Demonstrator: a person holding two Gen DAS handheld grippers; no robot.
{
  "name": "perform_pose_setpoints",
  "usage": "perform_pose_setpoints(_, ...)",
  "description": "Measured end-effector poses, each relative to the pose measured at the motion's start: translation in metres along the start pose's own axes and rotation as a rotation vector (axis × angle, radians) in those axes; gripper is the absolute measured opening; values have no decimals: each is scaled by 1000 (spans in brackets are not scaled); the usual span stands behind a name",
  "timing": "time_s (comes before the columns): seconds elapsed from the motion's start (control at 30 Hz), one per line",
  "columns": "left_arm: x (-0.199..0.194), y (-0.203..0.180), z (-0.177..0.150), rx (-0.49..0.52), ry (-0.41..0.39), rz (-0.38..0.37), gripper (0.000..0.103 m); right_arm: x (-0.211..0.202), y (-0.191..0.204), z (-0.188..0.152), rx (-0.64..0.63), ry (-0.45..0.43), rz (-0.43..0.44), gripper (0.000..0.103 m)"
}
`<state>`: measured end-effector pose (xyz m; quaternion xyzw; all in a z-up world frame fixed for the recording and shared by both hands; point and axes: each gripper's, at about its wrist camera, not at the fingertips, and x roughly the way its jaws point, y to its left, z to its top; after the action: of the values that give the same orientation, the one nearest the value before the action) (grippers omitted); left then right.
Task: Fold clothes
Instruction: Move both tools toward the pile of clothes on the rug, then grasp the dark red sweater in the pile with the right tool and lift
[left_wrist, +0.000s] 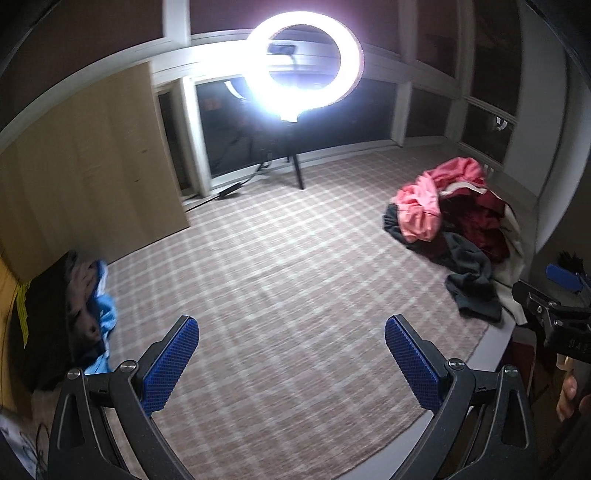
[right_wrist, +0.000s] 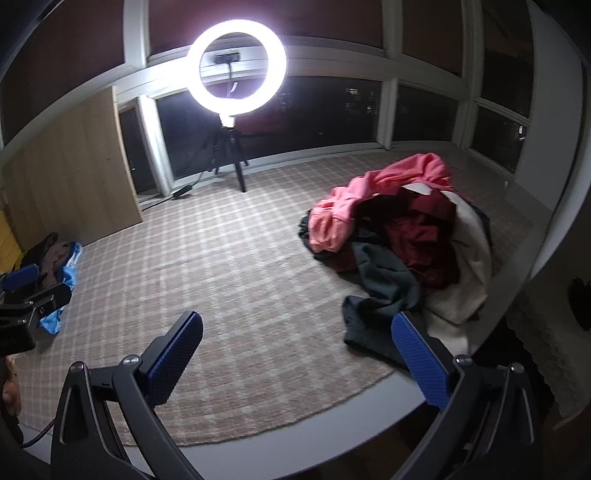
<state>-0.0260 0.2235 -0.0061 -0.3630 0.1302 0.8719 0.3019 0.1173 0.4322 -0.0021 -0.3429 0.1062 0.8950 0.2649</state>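
Both grippers hang over the near edge of the surface (left_wrist: 495, 343) with nothing in them. The left gripper (left_wrist: 291, 365) has its fingers spread wide, and the right gripper (right_wrist: 297, 363) does too, both empty.

The clothes sit in two lots. A big rumpled heap (right_wrist: 402, 251) lies at the right: pink, dark red, grey and cream pieces all tangled over each other. A smaller bunch (left_wrist: 94, 314) with a blue piece in it sits at the far left edge, just beside a wooden panel (left_wrist: 85, 166). The checked cloth (left_wrist: 280, 266) between them is bare.

What I'd worry about: the heap is so knotted that a grab into it could easily pinch two layers and drag half the pile along. The grey piece (right_wrist: 373, 306) hangs close to the surface's near rim, so a careless tug could slide it off. The ring light (left_wrist: 303, 62) at the far side glares hard, washing out the view.
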Motion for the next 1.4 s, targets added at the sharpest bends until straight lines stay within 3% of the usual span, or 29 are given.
perform_pose_setpoints(0.3, 9, -28, 24, 78, -30, -49, 102, -9, -22, 16, 9, -31, -106, 103)
perform_pose_setpoints(0.47, 13, -40, 42, 85, -49, -52, 102, -5, -39, 25, 6, -34, -123, 103)
perform_pose_setpoints(0.7, 22, -53, 65, 51, -62, -11, 102, 10, -103, 43, 27, -38, -65, 103)
perform_pose_setpoints(0.9, 36, -61, 84, -46, -30, 14, 102, 20, -190, 65, 86, -66, -22, 103)
perform_pose_setpoints(1.1, 57, -85, 94, -77, 9, 49, 102, 51, -241, 81, 47, -67, 64, 101)
perform_pose_setpoints(1.13, 61, -90, 94, -75, 18, 55, 102, 60, -242, 82, 33, -56, 78, 99)
perform_pose_setpoints(1.2, 68, -100, 94, -71, 36, 70, 102, 83, -242, 84, 3, -17, 111, 83)
perform_pose_setpoints(1.27, 73, -107, 95, -68, 57, 76, 102, 107, -241, 86, -18, 30, 166, 56)
perform_pose_setpoints(1.4, 79, -113, 92, -79, 89, 99, 102, 151, -235, 85, -83, 90, 184, 56)
